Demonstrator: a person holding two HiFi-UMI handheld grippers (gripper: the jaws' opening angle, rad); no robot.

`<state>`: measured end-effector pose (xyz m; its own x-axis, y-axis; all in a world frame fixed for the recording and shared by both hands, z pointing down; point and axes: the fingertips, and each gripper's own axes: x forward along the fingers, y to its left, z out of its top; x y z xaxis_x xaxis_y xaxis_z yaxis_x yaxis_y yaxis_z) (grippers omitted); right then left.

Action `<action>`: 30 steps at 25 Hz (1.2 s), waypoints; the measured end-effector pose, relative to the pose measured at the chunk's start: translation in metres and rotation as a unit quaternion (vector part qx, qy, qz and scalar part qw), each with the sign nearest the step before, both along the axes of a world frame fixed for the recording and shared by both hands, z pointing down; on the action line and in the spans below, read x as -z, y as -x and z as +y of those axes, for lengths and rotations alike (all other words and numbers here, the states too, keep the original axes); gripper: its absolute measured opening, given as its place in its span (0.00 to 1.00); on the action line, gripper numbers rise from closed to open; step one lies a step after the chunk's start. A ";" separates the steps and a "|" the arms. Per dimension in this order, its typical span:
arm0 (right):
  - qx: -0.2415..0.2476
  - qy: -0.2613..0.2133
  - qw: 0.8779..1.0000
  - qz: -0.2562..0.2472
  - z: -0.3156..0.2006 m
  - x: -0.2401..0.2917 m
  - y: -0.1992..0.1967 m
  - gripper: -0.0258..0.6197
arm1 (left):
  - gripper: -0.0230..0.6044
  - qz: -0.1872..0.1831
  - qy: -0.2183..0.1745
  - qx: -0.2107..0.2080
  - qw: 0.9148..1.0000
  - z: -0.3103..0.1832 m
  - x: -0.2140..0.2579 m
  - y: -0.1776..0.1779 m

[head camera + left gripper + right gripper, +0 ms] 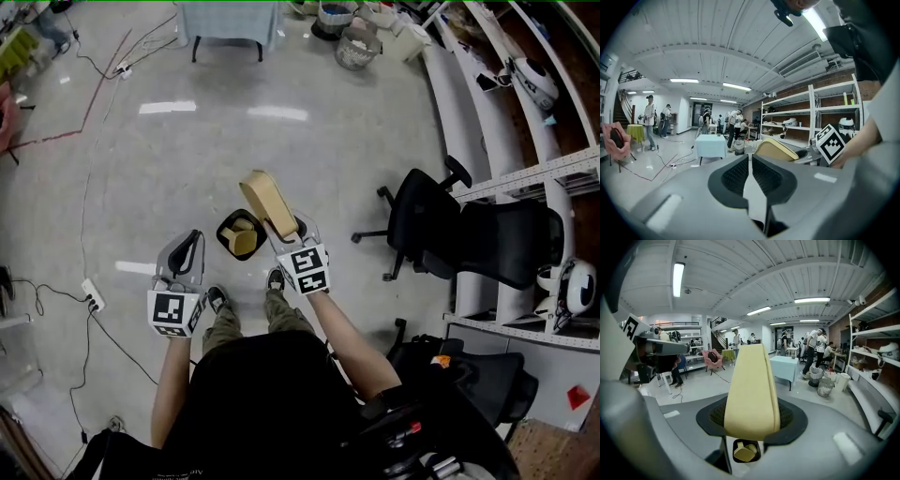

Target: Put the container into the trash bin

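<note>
The right gripper (291,230) clamps the tan container (267,200), tilted above the black bin (225,228) on the floor. The left gripper (190,246), jaws together and empty, hangs left of the bin.

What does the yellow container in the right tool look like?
The container is pale yellow, smooth and flat with rounded edges, like plastic or foam. The right tool pinches its lower end, so it sticks up at a tilt. Nothing else touches it. It hangs above the floor, close to the black trash bin, which already holds another yellow piece.
</note>
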<state>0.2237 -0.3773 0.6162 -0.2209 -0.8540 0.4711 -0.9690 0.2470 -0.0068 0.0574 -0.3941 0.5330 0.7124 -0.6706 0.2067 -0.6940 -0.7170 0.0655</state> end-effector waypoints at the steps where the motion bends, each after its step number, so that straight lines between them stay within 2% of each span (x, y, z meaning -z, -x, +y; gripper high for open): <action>1: 0.023 -0.013 0.999 0.022 0.002 0.005 0.000 0.34 | 0.09 0.019 0.003 -0.010 1.000 -0.001 0.003 -0.007; 2: 0.058 -0.032 0.996 0.063 0.006 0.013 0.001 0.34 | 0.14 0.051 0.015 -0.026 0.998 0.000 0.008 -0.014; 3: 0.101 -0.058 0.986 0.121 0.013 0.023 0.003 0.34 | 0.24 0.089 0.035 -0.050 0.994 0.000 0.014 -0.020; 4: 0.145 -0.086 0.968 0.188 0.020 0.034 0.005 0.34 | 0.33 0.127 0.060 -0.081 0.987 0.002 0.021 -0.023; 5: 0.184 -0.113 0.944 0.251 0.027 0.045 0.009 0.34 | 0.42 0.155 0.083 -0.114 0.978 0.004 0.028 -0.023; 7: 0.240 -0.156 0.893 0.346 0.037 0.066 0.019 0.34 | 0.53 0.173 0.111 -0.174 0.963 0.009 0.039 -0.018; 8: 0.258 -0.173 0.873 0.375 0.039 0.075 0.024 0.34 | 0.58 0.168 0.116 -0.199 0.958 0.010 0.042 -0.016; 10: 0.281 -0.202 0.846 0.405 0.042 0.091 0.036 0.34 | 0.67 0.160 0.124 -0.235 0.951 0.011 0.046 -0.014; 12: 0.306 -0.220 0.828 0.416 0.046 0.100 0.053 0.34 | 0.75 0.167 0.129 -0.257 0.943 0.012 0.050 -0.014; 14: 0.335 -0.231 0.811 0.420 0.052 0.104 0.072 0.34 | 0.77 0.187 0.129 -0.279 0.933 0.018 0.057 -0.016; 15: 0.345 -0.237 0.806 0.417 0.054 0.106 0.080 0.34 | 0.77 0.201 0.130 -0.288 0.927 0.022 0.061 -0.018; 17: 0.356 -0.246 0.805 0.406 0.056 0.111 0.092 0.34 | 0.79 0.223 0.137 -0.294 0.919 0.025 0.065 -0.020; 19: 0.365 -0.244 0.807 0.396 0.058 0.112 0.098 0.34 | 0.80 0.230 0.142 -0.291 0.918 0.025 0.062 -0.019; 21: 0.384 -0.233 0.804 0.389 0.061 0.108 0.103 0.34 | 0.80 0.222 0.137 -0.281 0.924 0.022 0.057 -0.012; 22: 0.395 -0.229 0.802 0.387 0.063 0.105 0.104 0.34 | 0.62 0.222 0.133 -0.269 0.928 0.017 0.055 -0.007; 23: 0.403 -0.225 0.799 0.384 0.065 0.104 0.105 0.36 | 0.05 0.232 0.130 -0.252 0.931 0.011 0.054 0.000; 25: 0.413 -0.225 0.797 0.379 0.067 0.104 0.106 0.36 | 0.04 0.266 0.125 -0.227 0.928 0.001 0.056 0.012; 27: 0.415 -0.227 0.797 0.376 0.065 0.103 0.109 0.33 | 0.09 0.264 0.122 -0.238 0.926 0.003 0.056 0.013; 28: 0.419 -0.225 0.795 0.376 0.065 0.102 0.110 0.33 | 0.15 0.245 0.121 -0.253 0.928 0.007 0.053 0.010; 30: 0.432 -0.221 0.790 0.374 0.066 0.101 0.110 0.33 | 0.40 0.187 0.112 -0.286 0.933 0.018 0.044 0.002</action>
